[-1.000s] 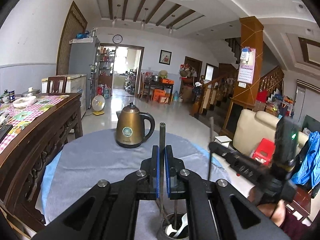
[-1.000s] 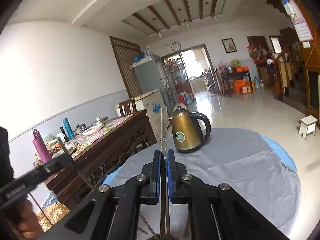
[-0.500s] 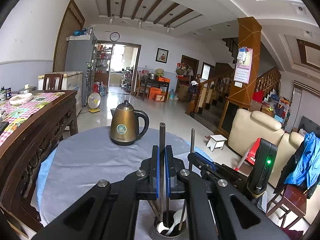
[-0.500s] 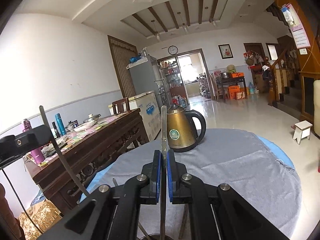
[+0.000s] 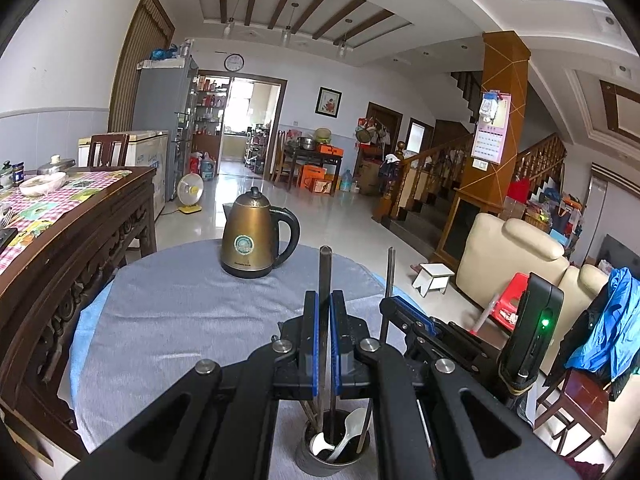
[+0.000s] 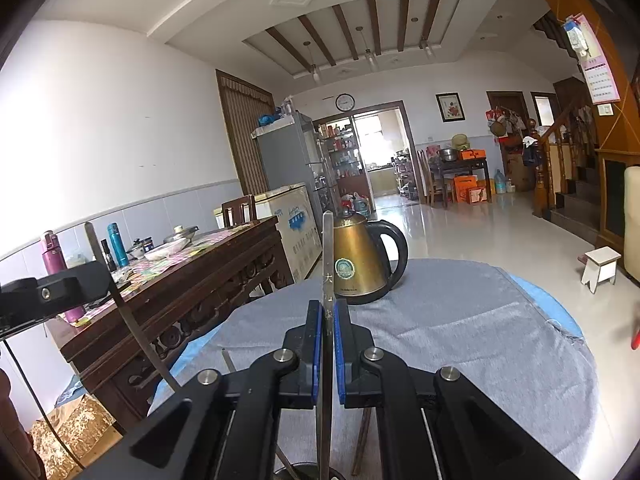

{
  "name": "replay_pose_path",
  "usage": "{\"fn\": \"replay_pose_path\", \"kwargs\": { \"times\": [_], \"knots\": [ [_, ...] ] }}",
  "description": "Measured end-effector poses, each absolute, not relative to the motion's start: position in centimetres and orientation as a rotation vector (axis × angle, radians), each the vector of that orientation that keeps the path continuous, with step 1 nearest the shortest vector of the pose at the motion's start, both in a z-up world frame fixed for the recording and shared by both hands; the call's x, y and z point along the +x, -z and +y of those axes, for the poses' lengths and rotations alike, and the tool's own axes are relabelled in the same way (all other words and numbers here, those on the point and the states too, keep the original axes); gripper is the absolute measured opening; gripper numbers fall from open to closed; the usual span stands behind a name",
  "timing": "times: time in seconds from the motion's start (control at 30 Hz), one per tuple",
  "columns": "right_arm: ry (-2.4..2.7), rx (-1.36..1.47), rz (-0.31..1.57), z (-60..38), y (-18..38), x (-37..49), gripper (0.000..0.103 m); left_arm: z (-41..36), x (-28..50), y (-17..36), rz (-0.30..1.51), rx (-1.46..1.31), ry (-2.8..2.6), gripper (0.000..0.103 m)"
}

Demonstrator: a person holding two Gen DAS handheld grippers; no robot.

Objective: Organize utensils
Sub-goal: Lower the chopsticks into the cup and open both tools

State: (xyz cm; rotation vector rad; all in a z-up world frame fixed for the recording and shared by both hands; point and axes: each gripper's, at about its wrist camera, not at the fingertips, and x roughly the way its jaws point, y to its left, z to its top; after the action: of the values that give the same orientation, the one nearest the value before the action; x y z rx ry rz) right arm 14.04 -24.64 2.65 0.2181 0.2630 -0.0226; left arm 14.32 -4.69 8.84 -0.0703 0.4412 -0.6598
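My left gripper (image 5: 325, 300) is shut on a slim upright utensil handle (image 5: 325, 268) whose lower end reaches into a metal cup (image 5: 308, 462) on the table. The cup holds white spoons (image 5: 348, 432) and other utensils. My right gripper (image 6: 328, 308) is shut on a flat metal handle (image 6: 328, 256) stamped with characters, also upright over the cup rim (image 6: 308, 472). In the left wrist view the right gripper (image 5: 404, 312) stands close on the right with its thin handle (image 5: 390, 276). In the right wrist view the left gripper (image 6: 92, 276) sits at the left edge.
A bronze electric kettle (image 5: 256, 240) stands at the far side of the round table with a grey cloth (image 5: 160, 320). A carved wooden table (image 5: 60, 232) with dishes lies to the left. A cream sofa (image 5: 512, 256) and a small white stool (image 5: 434, 276) are to the right.
The right gripper with its handle has swung in next to the left one and sunk toward the cup. The cup shows more fully in the left wrist view. Both grips are unchanged.
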Motion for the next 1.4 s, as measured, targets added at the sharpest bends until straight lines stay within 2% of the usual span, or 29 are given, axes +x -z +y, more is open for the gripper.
{"fn": "replay_pose_path", "kwargs": {
  "times": [1.4],
  "knots": [
    [0.017, 0.239, 0.343, -24.8, -0.1, 11.5, 0.007, -5.5, 13.4, -5.1, 0.575, -0.055, 0.657, 0.005]
  ]
}}
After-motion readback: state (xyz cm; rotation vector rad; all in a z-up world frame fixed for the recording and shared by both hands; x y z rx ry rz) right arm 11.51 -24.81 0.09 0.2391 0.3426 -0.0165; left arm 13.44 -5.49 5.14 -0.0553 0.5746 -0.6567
